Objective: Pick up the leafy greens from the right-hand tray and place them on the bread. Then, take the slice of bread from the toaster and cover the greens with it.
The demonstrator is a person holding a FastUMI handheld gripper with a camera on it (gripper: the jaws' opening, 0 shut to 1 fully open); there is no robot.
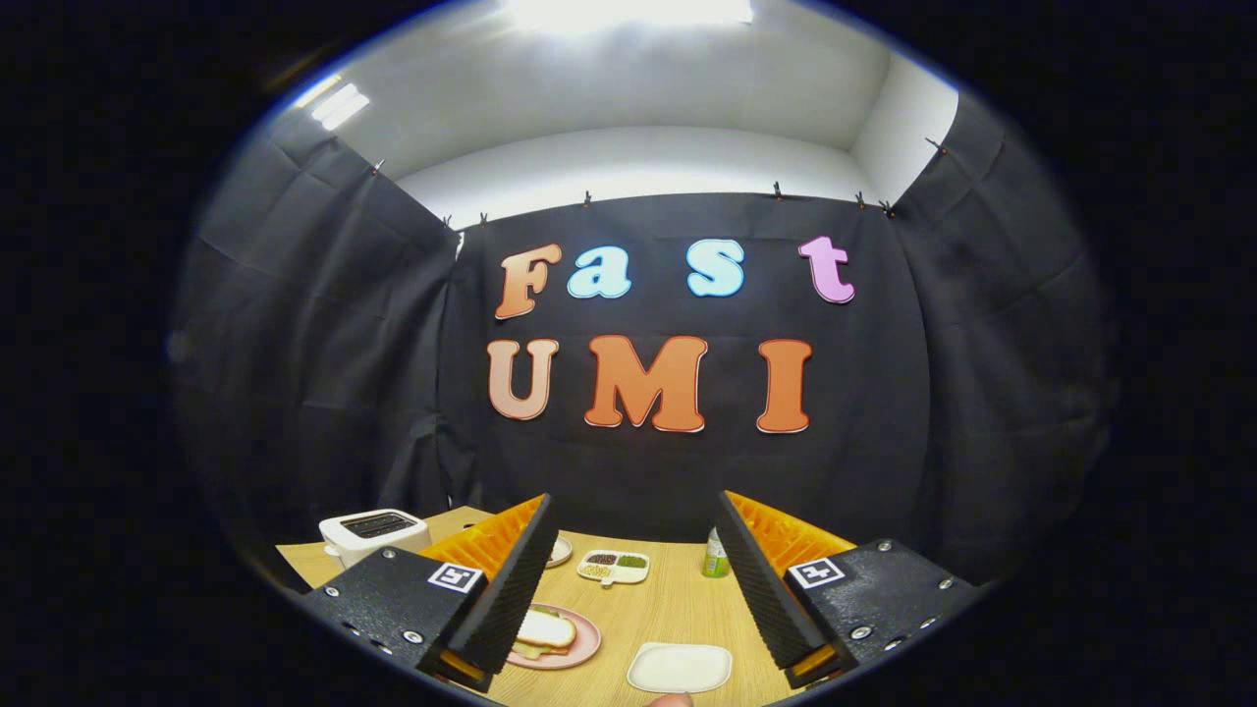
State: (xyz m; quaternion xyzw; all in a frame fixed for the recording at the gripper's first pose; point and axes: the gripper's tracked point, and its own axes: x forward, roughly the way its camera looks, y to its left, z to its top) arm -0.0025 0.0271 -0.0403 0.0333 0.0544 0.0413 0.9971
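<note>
Judging by how things lay, the job looked basically finished, or v close to it. The gripper (633,579) hung above the wooden table (678,599) w/ its fingers spread wide apart and nothing between them. On the pink plate (581,648), just ahead of the left finger and partly hidden behind it, sat a sandwich (546,630): a pale bread slice on top w/ something yellowish-green peeking out underneath, prob the leafy greens, tho too small to be sure. The white tray (680,667) between the fingers, to the right of the plate, looked bare, which fits the greens already being off it. The toaster (373,532) stood beyond the left finger at the table's far left, and its slots looked dark, so prob no slice left in there, but couldn't tell for certain from that angle. So both steps seemed done, and at most a small nudge of the top slice was left, imo. Count: 1 toaster, 1 pink plate, 1 sandwich, 1 white tray, 1 divided dish (614,566) further back w/ 3 compartments of small stuff (dark, green, pale bits), 1 green can (716,556) right by the right finger's inner edge, and the edge of 1 more small dish (560,550) poking out past the left finger. A small rounded thing showed just below the tray; couldn't tell what it was.
</note>
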